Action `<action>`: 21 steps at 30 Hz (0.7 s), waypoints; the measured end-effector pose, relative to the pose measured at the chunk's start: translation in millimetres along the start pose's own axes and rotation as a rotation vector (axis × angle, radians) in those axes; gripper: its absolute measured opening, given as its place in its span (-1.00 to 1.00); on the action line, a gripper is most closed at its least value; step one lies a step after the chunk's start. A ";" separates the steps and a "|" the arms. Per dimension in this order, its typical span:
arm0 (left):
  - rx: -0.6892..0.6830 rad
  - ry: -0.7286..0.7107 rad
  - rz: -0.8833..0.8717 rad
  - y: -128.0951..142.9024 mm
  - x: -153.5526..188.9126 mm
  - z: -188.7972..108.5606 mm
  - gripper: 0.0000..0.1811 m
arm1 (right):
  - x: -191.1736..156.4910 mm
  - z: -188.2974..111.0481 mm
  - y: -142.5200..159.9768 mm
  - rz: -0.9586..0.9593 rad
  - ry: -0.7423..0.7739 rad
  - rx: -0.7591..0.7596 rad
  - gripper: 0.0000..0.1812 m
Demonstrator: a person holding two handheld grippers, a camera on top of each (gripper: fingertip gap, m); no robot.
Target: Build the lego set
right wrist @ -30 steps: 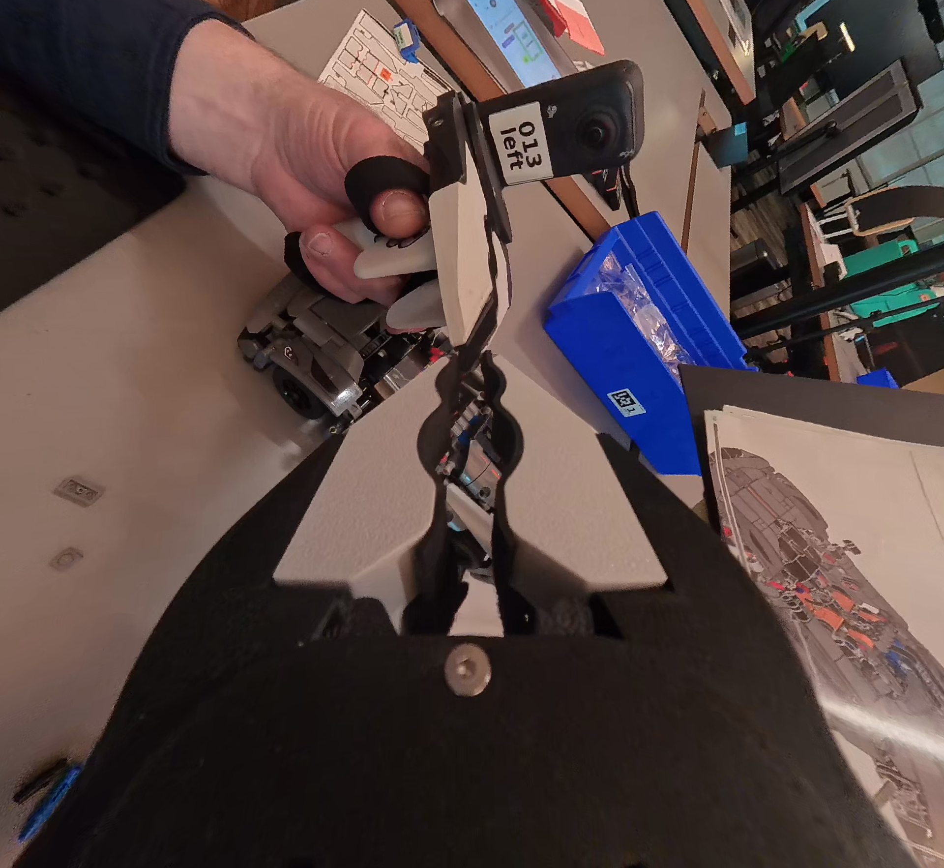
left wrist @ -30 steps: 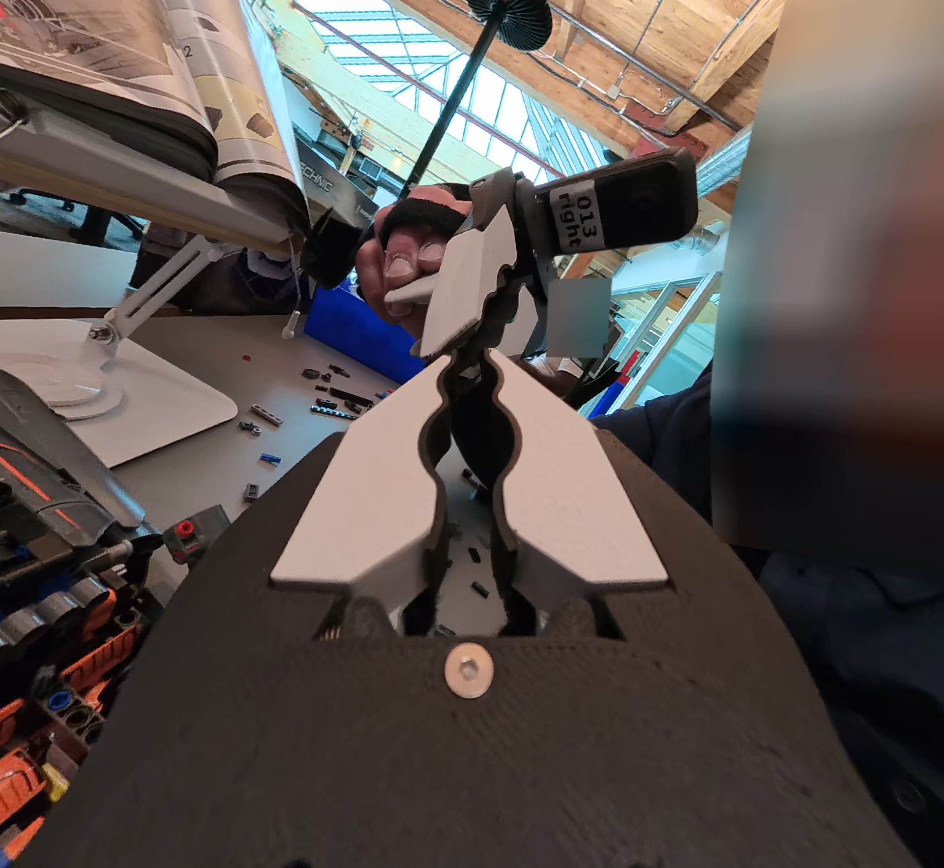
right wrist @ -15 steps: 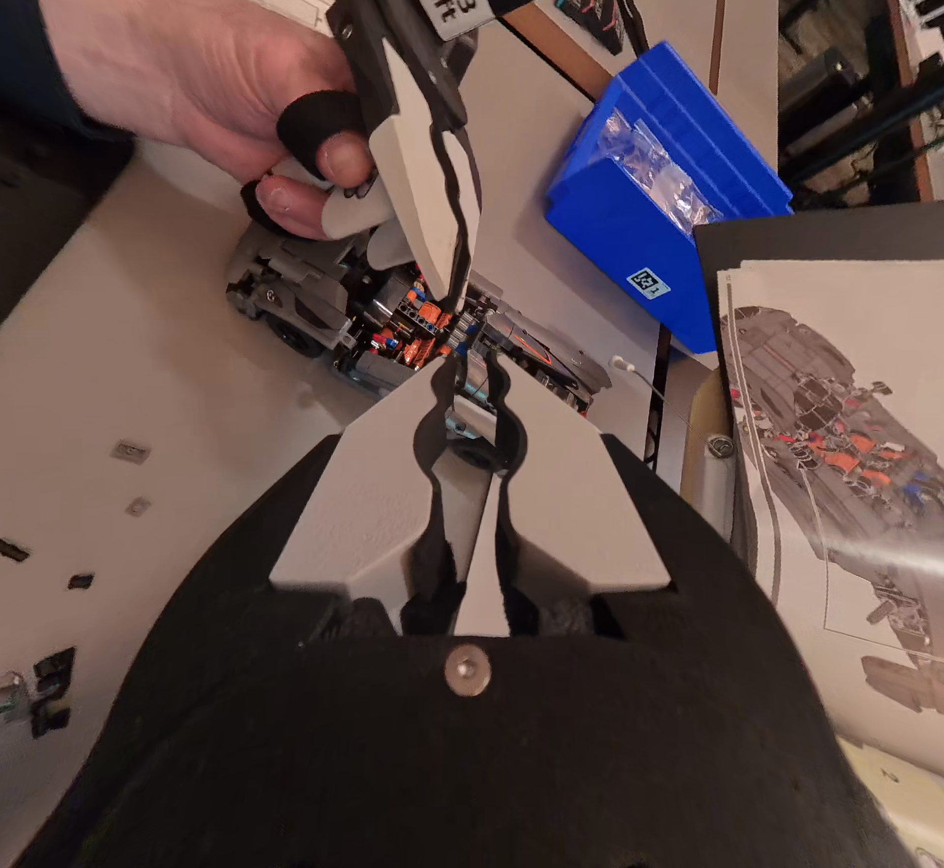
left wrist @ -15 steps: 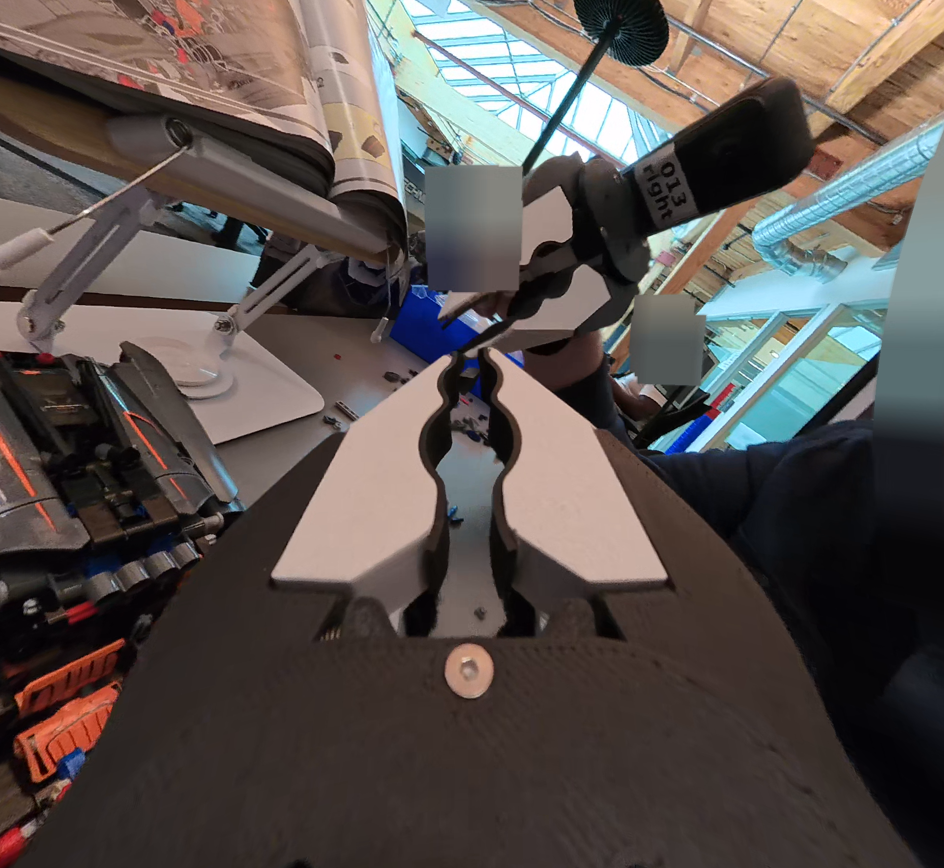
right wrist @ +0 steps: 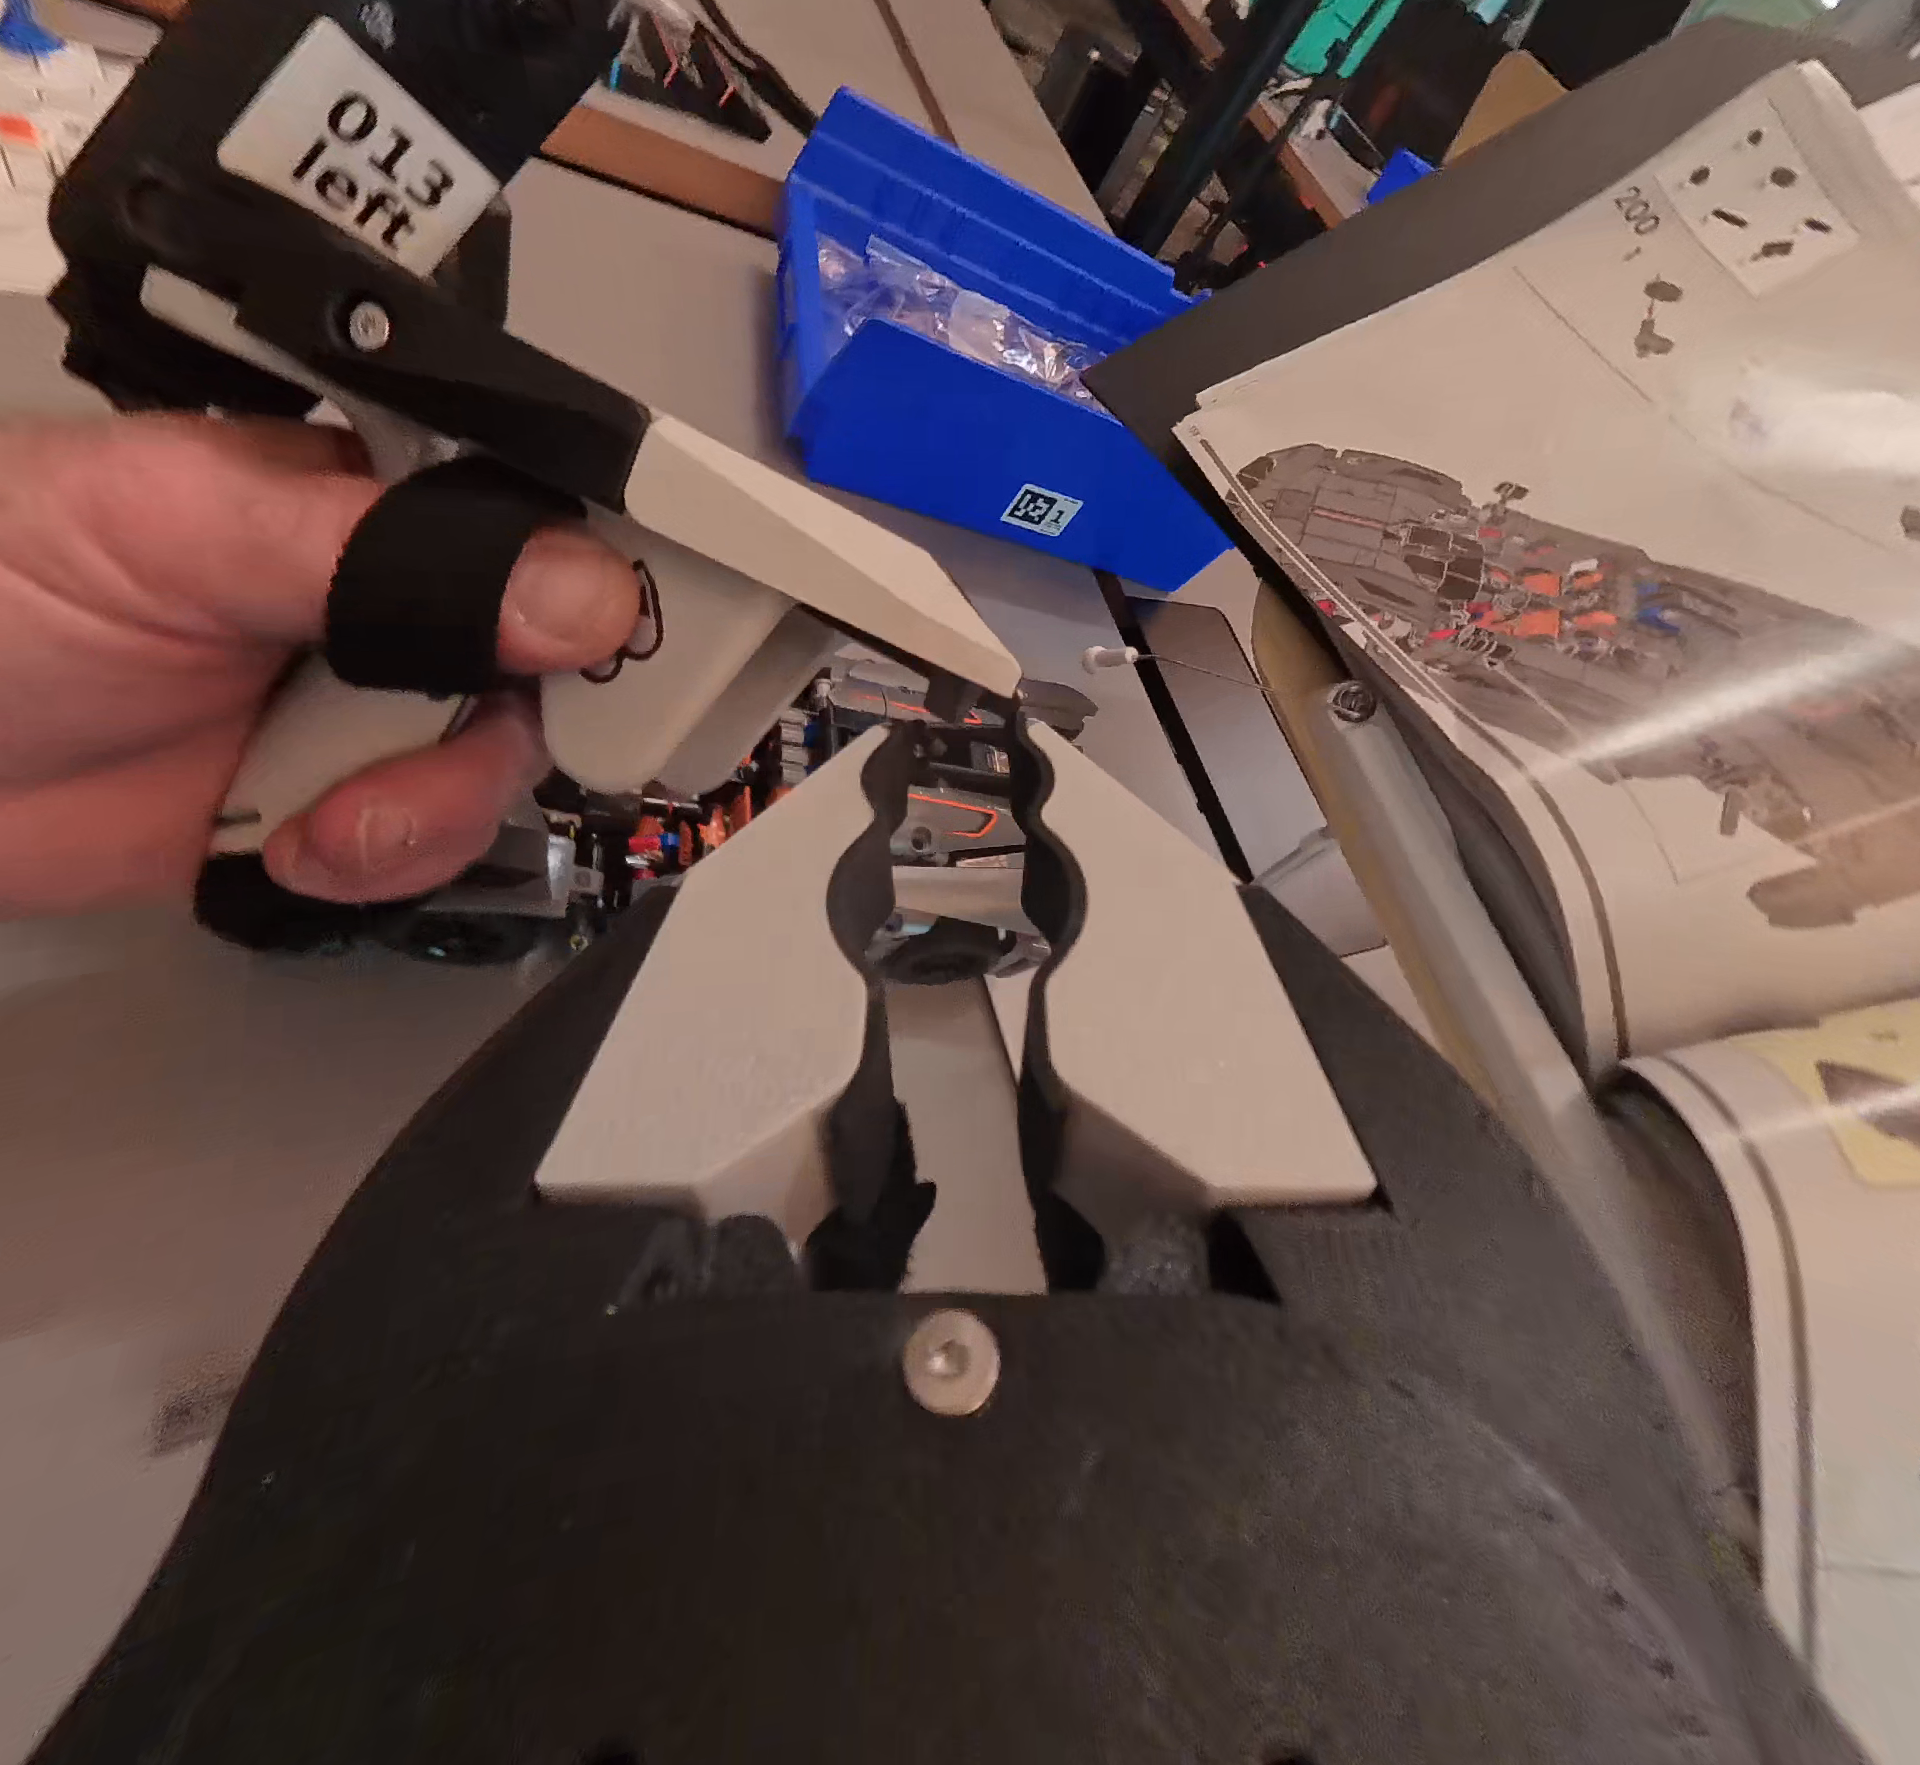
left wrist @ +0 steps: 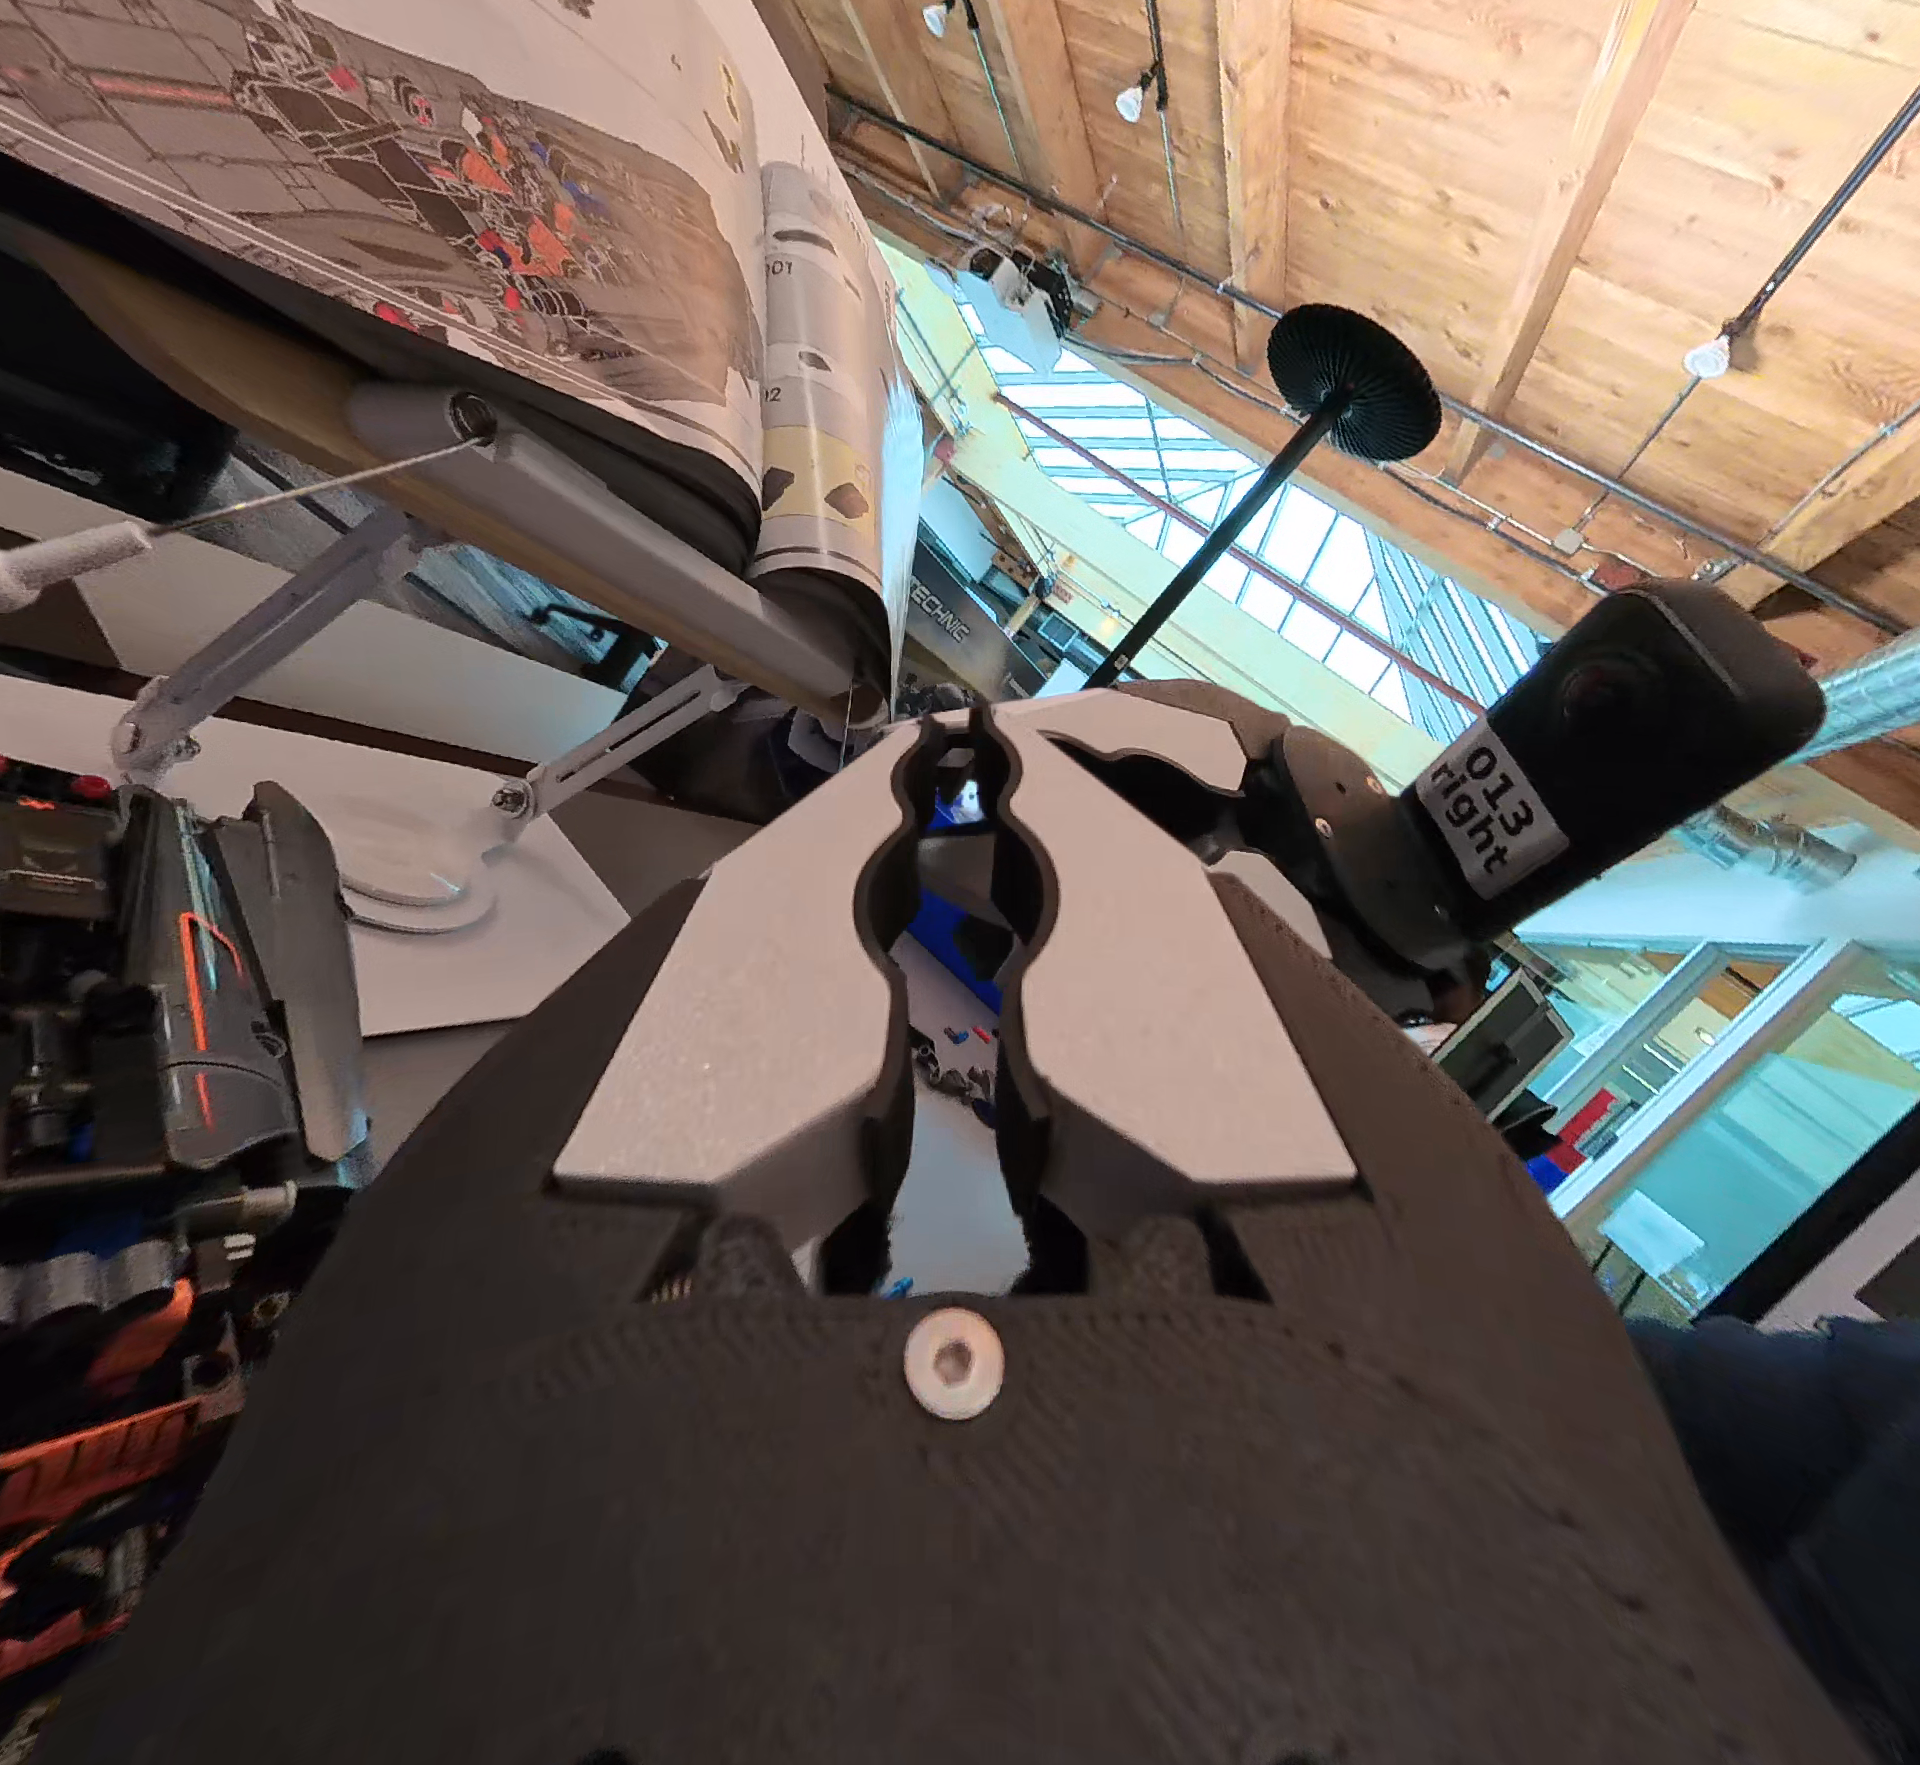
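meeting tip to tip, two grippers, left (left wrist: 964, 736) and right (right wrist: 954, 723), jointly pinch one small dark piece (right wrist: 954, 699) above one lego car (right wrist: 665, 822).

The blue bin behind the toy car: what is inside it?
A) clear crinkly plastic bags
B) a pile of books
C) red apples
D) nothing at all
A: in the right wrist view the blue bin is open at the top and shows crumpled clear plastic bags heaped inside it, behind the lego car.
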State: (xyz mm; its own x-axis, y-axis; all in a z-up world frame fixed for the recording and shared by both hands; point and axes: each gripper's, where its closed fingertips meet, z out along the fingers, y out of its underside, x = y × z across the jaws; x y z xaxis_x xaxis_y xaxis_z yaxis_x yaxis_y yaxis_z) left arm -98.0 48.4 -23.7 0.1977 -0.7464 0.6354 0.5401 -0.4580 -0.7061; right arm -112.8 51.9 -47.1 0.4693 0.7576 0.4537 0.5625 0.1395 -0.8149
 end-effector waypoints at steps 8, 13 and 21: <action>0.075 -0.063 0.018 -0.1 -3.2 5.2 -1.00 | 10.4 -3.9 1.7 0.062 0.116 -0.013 -0.82; 0.091 -0.086 0.029 0.0 -6.9 6.2 -1.00 | 10.0 0.7 2.3 0.060 0.152 -0.044 -0.82; 0.074 -0.074 0.000 6.1 -10.3 6.5 -1.00 | 11.6 0.2 8.4 0.102 0.144 -0.047 -0.92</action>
State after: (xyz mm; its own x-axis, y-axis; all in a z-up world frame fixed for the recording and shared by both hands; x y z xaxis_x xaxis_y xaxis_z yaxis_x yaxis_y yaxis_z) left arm -91.5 56.4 -32.6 0.2564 -0.7076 0.6585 0.5984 -0.4188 -0.6831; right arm -102.7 62.0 -48.8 0.6157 0.6670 0.4195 0.5371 0.0343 -0.8428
